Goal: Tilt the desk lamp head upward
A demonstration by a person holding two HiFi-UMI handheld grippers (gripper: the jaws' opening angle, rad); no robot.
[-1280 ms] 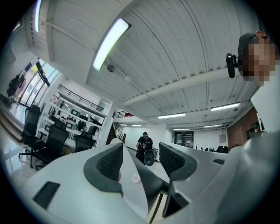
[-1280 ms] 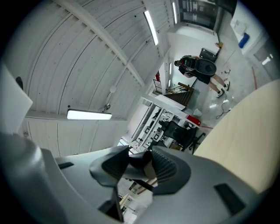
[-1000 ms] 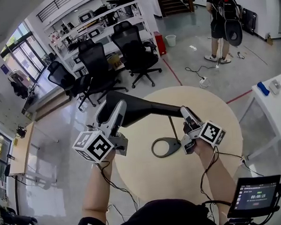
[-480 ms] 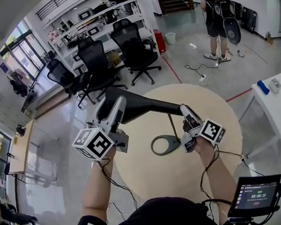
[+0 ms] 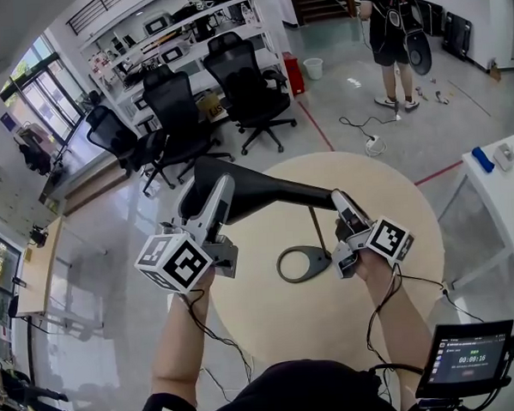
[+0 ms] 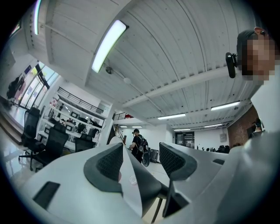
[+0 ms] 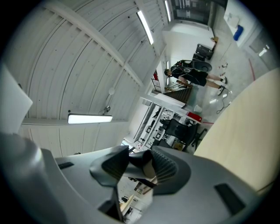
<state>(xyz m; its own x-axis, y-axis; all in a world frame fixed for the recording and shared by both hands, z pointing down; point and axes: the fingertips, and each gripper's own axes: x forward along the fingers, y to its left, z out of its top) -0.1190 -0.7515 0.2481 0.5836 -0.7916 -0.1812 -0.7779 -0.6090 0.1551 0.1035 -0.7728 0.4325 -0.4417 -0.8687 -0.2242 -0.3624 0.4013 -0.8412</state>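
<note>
A black desk lamp stands on the round beige table (image 5: pixel 289 321): ring-shaped base (image 5: pixel 301 265), thin stem (image 5: pixel 317 227) and a long head (image 5: pixel 269 191) reaching left. My left gripper (image 5: pixel 209 190) straddles the far end of the head. In the left gripper view its jaws (image 6: pixel 140 159) stand wide with the lamp head (image 6: pixel 140 186) wedged between the pads. My right gripper (image 5: pixel 341 206) grips the lamp where the head meets the stem. In the right gripper view its jaws (image 7: pixel 140 165) are shut on that dark arm (image 7: pixel 141 161).
Black office chairs (image 5: pixel 242 81) and white shelving (image 5: pixel 171 33) stand beyond the table. A person (image 5: pixel 394 30) stands at the back right near a floor cable (image 5: pixel 365 139). A white side table (image 5: pixel 505 187) is at the right, a small screen (image 5: pixel 467 357) at bottom right.
The left gripper and the lamp head's free end have risen slightly. The right gripper and the lamp base have hardly moved.
</note>
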